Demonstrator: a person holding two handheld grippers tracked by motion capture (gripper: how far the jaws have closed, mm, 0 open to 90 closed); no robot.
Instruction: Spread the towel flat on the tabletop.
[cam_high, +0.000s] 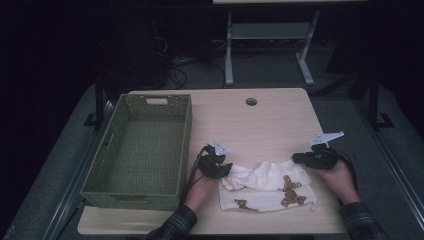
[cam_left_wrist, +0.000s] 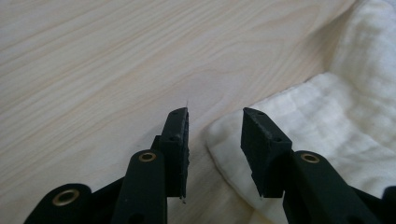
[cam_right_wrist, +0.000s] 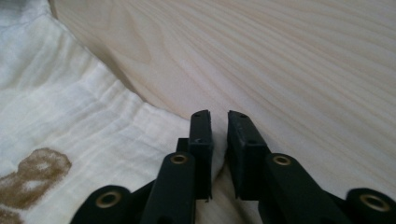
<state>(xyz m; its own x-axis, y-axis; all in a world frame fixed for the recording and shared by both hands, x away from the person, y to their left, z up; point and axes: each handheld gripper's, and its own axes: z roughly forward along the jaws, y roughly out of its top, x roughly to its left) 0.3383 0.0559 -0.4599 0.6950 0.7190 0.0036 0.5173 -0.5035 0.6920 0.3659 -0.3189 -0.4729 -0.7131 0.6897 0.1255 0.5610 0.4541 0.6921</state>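
Wooden table (cam_high: 270, 120) in a dim room, with a metal stand (cam_high: 270, 45) on the floor beyond its far edge. On its left half, a green woven basket (cam_high: 142, 150), long axis running away from the person, nothing visible inside. Right of it, near the front edge, a cream cloth (cam_high: 267, 187) printed with brown figures, partly folded – long axis across the table, stretched between the 2 hands.

Left gripper (cam_high: 216, 165) at the cloth's left end, squeezed in between cloth and basket. Jaws parted in the left gripper view, 1 black pad over bare wood, the other over the cloth's rounded corner (cam_left_wrist: 243, 140); nothing pinched, the cloth edge lying just in the gap's far side.

Right gripper (cam_high: 312, 159) at the cloth's right end. Jaws (cam_right_wrist: 218, 154) nearly pressed together, a narrow slit left, the hem reaching to the base of the left pad; whether fabric is caught there – cannot tell.

Judged from this: each end within reach of its own hand, and a lift toward the basket would have to clear its near-side wall. Small round hole (cam_high: 251, 101) far back on the table, well clear.
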